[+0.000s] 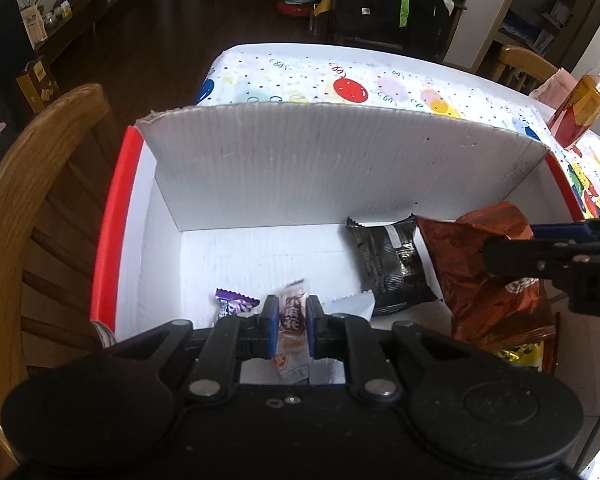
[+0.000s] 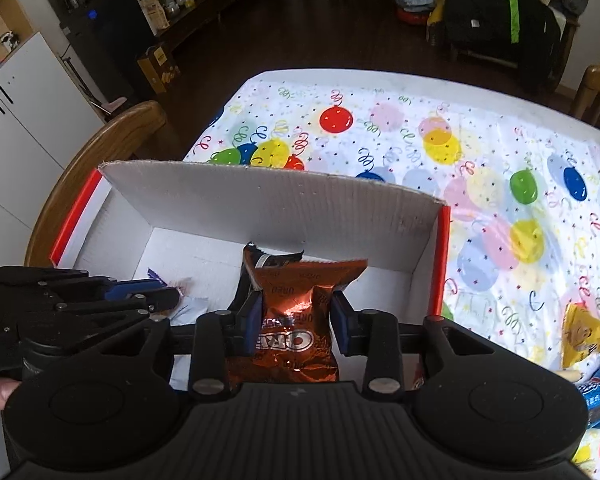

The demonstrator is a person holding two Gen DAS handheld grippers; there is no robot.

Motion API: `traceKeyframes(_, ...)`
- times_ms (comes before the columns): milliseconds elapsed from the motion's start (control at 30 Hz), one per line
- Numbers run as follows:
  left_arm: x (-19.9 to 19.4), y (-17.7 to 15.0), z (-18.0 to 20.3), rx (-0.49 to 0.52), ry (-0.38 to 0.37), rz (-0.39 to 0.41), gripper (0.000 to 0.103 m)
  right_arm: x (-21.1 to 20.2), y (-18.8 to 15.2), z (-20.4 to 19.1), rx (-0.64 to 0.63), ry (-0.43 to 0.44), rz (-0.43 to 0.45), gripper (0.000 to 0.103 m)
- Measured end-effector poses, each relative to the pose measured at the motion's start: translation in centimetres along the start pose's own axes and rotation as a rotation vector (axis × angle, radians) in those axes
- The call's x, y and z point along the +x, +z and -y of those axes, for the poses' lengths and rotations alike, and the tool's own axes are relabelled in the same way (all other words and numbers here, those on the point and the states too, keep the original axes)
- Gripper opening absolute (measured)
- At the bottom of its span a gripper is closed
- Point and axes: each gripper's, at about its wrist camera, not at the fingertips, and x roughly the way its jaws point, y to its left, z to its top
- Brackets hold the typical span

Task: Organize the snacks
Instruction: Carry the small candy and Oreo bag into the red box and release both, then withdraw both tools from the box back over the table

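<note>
The table, covered with a balloon-print cloth, carries a white box with red edges at its near left corner, beside a wooden chair. A tall corrugated flap stands upright along the box's far side. Inside the box, the right tongs are clamped on an orange Oreo bag, holding it upside down with its bottom edge toward the box floor; in the left wrist view the same bag sits at the box's right side, gripped from the right. Just behind and left of it lies a black snack packet on the box floor, partly overlapped by the orange bag. The left tongs are closed on a small pale wrapped snack with red lettering, held low near the front wall of the box. A purple candy wrapper lies just left of those tongs and a white packet just right, both on the box floor. On the table outside the box, to the right, are a yellow triangular packet, a blue packet and a bottle of amber drink.
</note>
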Motion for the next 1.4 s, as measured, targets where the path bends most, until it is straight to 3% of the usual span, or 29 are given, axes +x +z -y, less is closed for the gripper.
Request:
traceKeyframes(100, -0.2, -0.2, -0.2, -0.014, -0.001, 0.002, 0.020, -0.3, 0.0, 0.0, -0.002, 0.003, 0.008, 0.037)
traceKeyframes(200, -0.6, -0.2, -0.2, -0.013, -0.001, 0.010, 0.025, -0.8, 0.0, -0.2, -0.017, 0.005, 0.021, 0.050)
traceKeyframes(567, -3.5, -0.6, 0.5, -0.008, 0.002, 0.083, 0.058, -4.3, -1.3, -0.7, -0.034, 0.028, 0.072, 0.058)
traceKeyframes(933, -8.0, -2.2, 1.3, -0.002, -0.028, 0.175, 0.073, -9.2, -3.7, 0.0, -0.027, 0.090, 0.167, 0.073)
traceKeyframes(1300, -12.1, -4.3, 3.7, 0.021, -0.058, 0.263, 0.084, -13.3, -6.7, 1.6, -0.003, 0.120, 0.233, 0.074)
traceKeyframes(1400, -13.0, -4.8, 4.6, 0.033, -0.064, 0.280, 0.086, -14.5, -7.6, 2.2, 0.001, 0.124, 0.261, 0.080)
